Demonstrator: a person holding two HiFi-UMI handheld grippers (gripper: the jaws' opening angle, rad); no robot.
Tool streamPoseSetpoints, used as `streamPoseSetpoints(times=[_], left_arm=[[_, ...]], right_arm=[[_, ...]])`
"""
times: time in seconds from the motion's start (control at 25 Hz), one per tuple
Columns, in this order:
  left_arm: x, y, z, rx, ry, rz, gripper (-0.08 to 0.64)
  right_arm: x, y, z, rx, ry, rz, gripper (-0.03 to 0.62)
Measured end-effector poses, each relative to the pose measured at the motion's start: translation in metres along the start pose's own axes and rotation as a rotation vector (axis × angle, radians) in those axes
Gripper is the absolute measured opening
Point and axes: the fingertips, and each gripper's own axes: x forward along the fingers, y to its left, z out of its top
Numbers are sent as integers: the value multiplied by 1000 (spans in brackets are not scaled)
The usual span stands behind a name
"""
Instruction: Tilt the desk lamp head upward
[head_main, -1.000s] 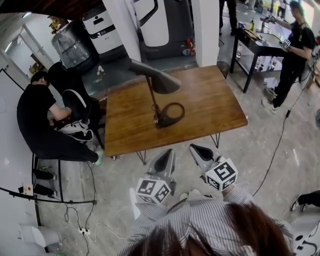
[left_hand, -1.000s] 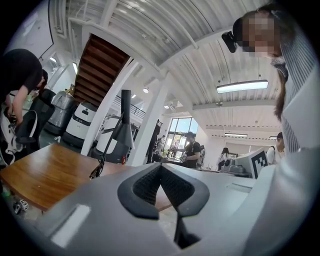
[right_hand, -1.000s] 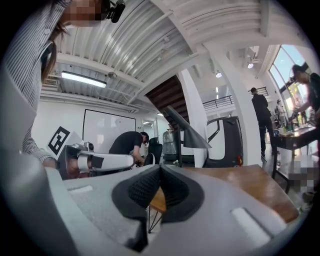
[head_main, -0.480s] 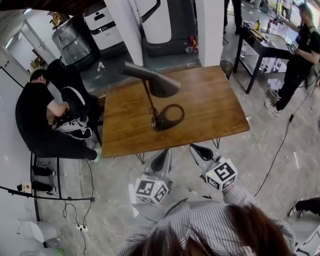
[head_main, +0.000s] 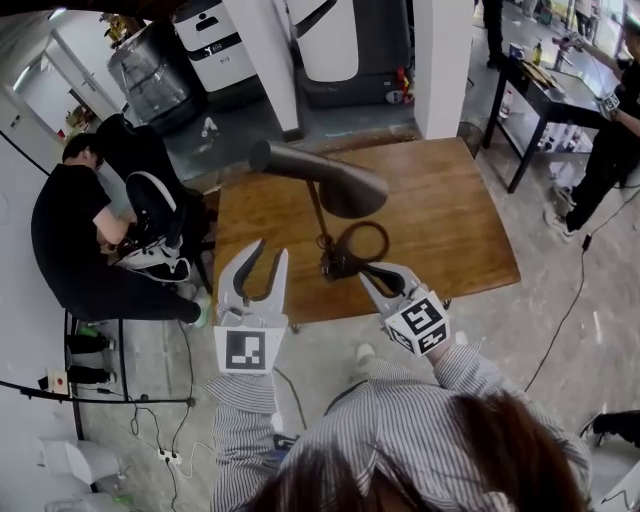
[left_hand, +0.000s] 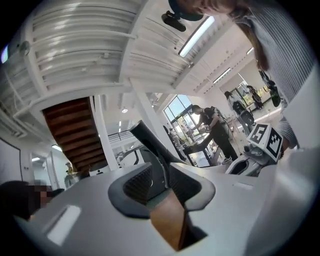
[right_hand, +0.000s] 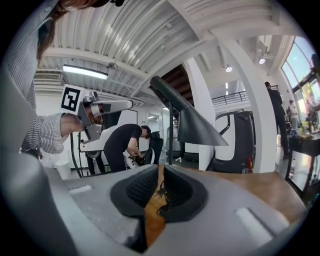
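Observation:
The desk lamp stands on the wooden table (head_main: 455, 225), with a dark cone head (head_main: 325, 178) on a thin stem above a ring base (head_main: 362, 243). The head slopes down to the right. My left gripper (head_main: 270, 250) is raised at the table's front left edge, short of the lamp. Its jaws have just been opening and stand open with nothing between them. In the left gripper view the left gripper (left_hand: 160, 182) faces the lamp head (left_hand: 150, 140). My right gripper (head_main: 368, 272) is shut and empty, just in front of the ring base. The right gripper (right_hand: 161, 182) looks along the tabletop under the head (right_hand: 197, 122).
A person in black (head_main: 70, 225) crouches by a chair left of the table. A black side table (head_main: 545, 85) and another person (head_main: 620, 130) are at the back right. White machines (head_main: 330, 40) and a pillar (head_main: 440, 60) stand behind the table. Cables lie on the floor.
Both grippers moved forward to the table's front edge. The left one rose, rolled and opened its jaws. The right one came up to the lamp base.

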Motion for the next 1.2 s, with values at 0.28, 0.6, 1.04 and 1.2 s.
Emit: streamPoseSetpoints(times=[0.28, 0.6, 1.04, 1.2], left_arm=[[43, 28, 43, 257, -112, -120, 195], [64, 41, 79, 550, -77, -201, 258], [82, 31, 89, 973, 100, -293, 290], [88, 28, 87, 1087, 158, -347, 290]], right_arm=[[67, -29, 0, 1, 23, 12, 55], [111, -29, -11, -62, 92, 75, 89], [122, -27, -3, -65, 88, 167, 89], [124, -21, -7, -76, 95, 194, 89]])
